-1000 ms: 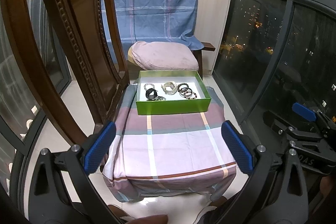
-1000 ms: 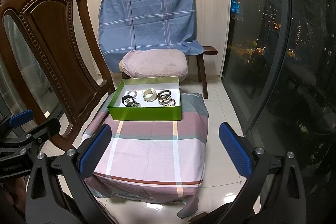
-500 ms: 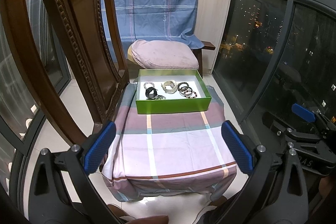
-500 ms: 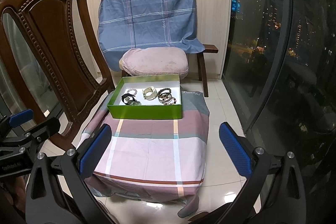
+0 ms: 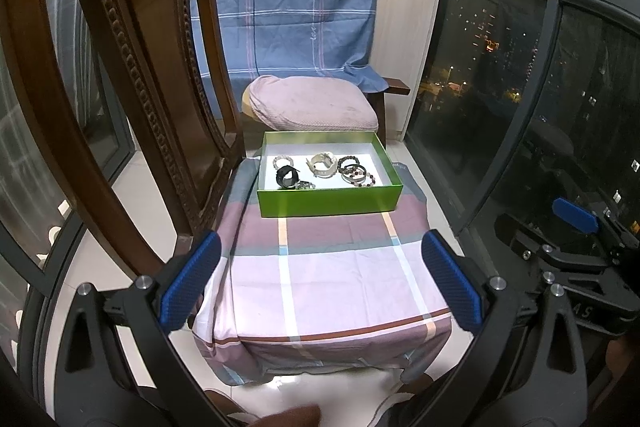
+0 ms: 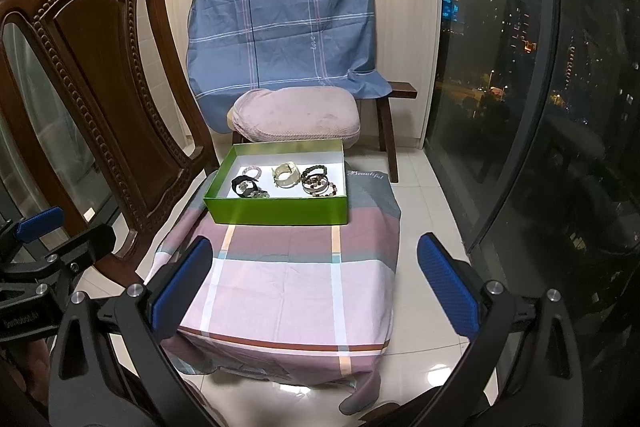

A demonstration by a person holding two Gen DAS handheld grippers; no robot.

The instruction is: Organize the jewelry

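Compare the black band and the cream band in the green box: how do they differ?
The black band is dark; the cream band is pale. The black band lies on the box's left side with a small beaded piece against it; the cream band lies near the middle, apart from the others. The black band sits nearer the front wall, the cream band farther back. Both are wide loops resting on the white floor, untouched.
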